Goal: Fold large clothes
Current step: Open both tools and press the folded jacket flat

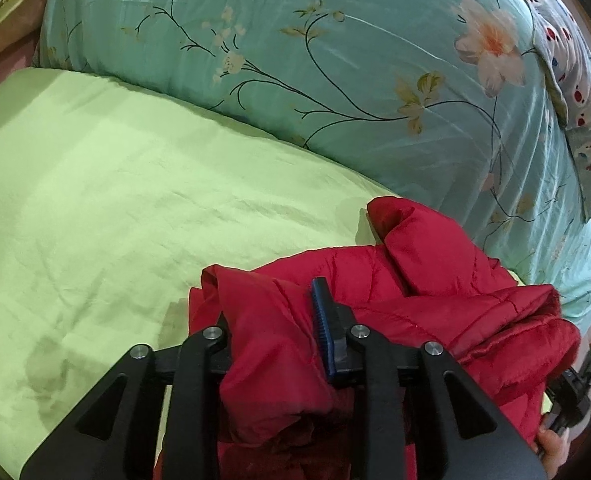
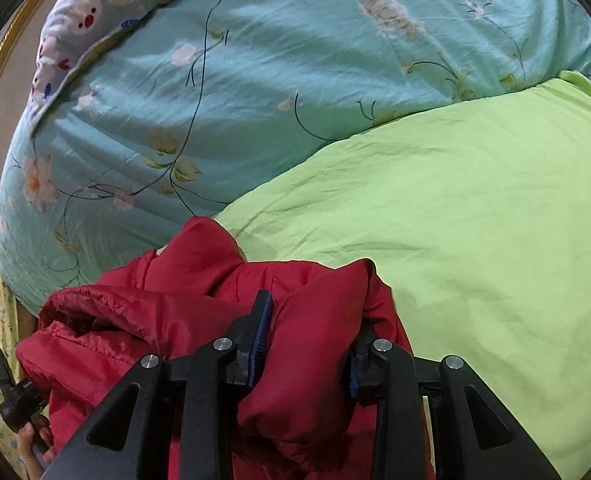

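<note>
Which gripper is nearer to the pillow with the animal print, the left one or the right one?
Right. The right gripper grips the red jacket on the side toward the animal-print pillow. The left gripper grips the jacket's other end, farther from that pillow.

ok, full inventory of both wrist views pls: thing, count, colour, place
jacket: one, red, puffy, bunched at near edge of the bed, held in both claws
sheet: one, light green, covers the bed in front of the jacket
quilt: one, teal with flower print, heaped behind the sheet
pillow: one, pale with red and blue animal print, beyond the quilt
left claw: black, blue pads, closed on a jacket fold
right claw: black, blue pads, closed on a jacket fold
hand: on the left claw's handle, right wrist view
</note>
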A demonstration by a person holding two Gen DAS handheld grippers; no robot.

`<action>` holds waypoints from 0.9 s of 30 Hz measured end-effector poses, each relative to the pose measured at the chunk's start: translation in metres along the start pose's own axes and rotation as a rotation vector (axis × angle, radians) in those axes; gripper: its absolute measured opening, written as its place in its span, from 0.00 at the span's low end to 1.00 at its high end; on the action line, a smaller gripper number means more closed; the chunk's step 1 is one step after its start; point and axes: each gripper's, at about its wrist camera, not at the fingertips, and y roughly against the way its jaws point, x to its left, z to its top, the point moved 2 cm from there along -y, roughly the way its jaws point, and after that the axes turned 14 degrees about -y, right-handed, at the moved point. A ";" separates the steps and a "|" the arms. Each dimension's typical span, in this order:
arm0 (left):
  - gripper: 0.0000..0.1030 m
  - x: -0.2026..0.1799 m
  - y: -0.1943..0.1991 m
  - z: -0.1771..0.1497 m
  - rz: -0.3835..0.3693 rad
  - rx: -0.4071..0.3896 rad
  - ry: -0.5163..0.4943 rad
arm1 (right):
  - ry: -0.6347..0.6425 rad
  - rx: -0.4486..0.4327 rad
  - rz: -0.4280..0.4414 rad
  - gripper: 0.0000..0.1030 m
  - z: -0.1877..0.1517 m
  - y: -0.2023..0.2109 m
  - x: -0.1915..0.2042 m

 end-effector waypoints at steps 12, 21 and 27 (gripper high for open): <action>0.65 -0.012 0.108 -0.012 -0.031 -0.166 -0.057 | -0.007 -0.008 -0.018 0.31 0.001 -0.011 0.000; 0.65 -0.085 0.096 -0.071 -0.112 -0.066 -0.263 | -0.022 -0.011 -0.031 0.32 0.001 -0.008 -0.002; 0.67 -0.093 0.057 -0.071 0.031 -0.014 -0.317 | -0.053 0.008 0.010 0.40 0.004 0.002 -0.002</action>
